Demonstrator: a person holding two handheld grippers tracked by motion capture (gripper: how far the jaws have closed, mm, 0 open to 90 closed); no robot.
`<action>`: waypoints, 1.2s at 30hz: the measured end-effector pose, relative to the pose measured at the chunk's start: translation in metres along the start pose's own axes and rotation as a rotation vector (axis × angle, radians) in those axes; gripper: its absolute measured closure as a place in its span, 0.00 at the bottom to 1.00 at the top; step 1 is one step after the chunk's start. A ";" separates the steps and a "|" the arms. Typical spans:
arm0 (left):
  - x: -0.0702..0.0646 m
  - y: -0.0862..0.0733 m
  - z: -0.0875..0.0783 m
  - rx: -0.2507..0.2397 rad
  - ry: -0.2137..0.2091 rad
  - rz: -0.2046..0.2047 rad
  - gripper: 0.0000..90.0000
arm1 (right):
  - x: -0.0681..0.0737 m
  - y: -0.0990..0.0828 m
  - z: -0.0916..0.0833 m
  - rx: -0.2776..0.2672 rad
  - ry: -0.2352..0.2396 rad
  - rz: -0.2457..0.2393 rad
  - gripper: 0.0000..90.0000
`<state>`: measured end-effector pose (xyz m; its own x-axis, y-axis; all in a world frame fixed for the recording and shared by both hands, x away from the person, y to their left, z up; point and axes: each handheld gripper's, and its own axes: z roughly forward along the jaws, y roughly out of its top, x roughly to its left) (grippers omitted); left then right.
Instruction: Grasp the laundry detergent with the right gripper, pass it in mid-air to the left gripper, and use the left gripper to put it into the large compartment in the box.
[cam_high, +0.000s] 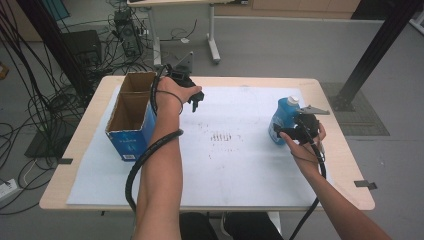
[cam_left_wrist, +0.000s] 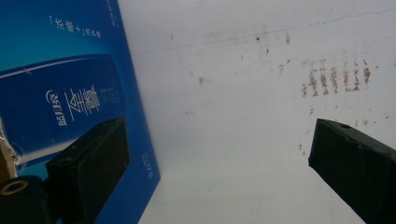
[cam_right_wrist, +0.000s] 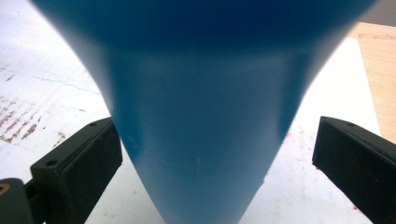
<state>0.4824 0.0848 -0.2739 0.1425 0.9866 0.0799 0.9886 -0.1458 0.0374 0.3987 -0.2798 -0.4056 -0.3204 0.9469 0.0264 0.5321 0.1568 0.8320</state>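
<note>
Right gripper fingers were open astride the upright blue bottle, not clamped; left gripper sat open by the box.

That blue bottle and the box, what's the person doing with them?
A person holds a gripper in each hand at a table. The right gripper sits around the blue bottle, jaws open on either side, not yet clamped. The left gripper hovers open beside the open cardboard box. The bottle may be headed for the box.
</note>
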 end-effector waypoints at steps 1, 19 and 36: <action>0.000 0.000 0.000 -0.001 0.000 -0.002 0.06 | 0.000 0.000 0.000 0.001 0.002 -0.003 0.02; 0.001 0.000 -0.002 -0.007 0.002 -0.004 0.06 | 0.004 0.000 0.002 -0.010 0.012 -0.013 0.02; 0.001 -0.001 -0.002 -0.006 -0.001 0.002 0.06 | 0.005 0.000 0.002 -0.016 0.004 -0.020 0.03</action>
<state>0.4818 0.0859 -0.2720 0.1441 0.9864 0.0792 0.9881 -0.1479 0.0434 0.3987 -0.2746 -0.4063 -0.3340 0.9425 0.0118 0.5128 0.1712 0.8413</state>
